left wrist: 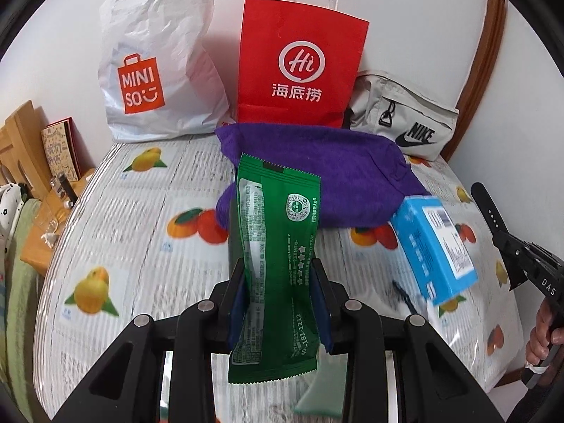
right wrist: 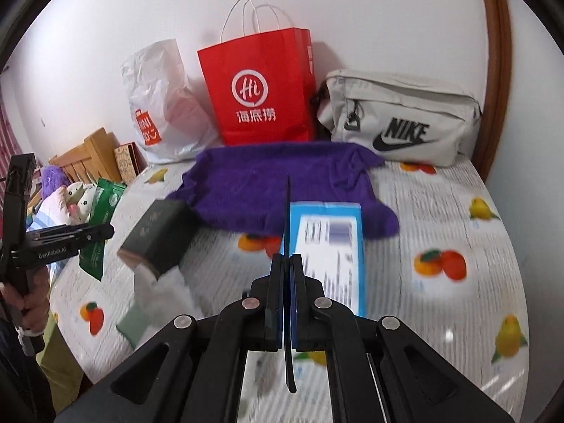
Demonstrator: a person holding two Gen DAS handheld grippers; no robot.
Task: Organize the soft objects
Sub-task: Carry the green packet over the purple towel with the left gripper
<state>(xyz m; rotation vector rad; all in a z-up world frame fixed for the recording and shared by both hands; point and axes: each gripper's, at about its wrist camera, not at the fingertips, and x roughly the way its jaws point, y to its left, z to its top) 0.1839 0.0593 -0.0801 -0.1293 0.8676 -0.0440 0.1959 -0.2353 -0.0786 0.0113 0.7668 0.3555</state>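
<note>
Green sachet [left wrist: 278,232] gripped upright by left gripper [left wrist: 278,271], above the near edge of the fruit-print bedsheet [left wrist: 141,246]. Right gripper [right wrist: 286,264] clenched on thin dark strip [right wrist: 288,204], seen edge-on, hard to identify. Blurred blue box [right wrist: 328,243] just beside it. Purple towel [right wrist: 275,190] behind. Red paper bag [right wrist: 261,88] at far edge, against white wall [right wrist: 387,17].

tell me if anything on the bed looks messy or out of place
The purple cloth lies rumpled and unfolded in front of the red paper bag. Beside it a dark box sits tilted on crumpled pale wrapping. The bags along the wall stand upright.
</note>
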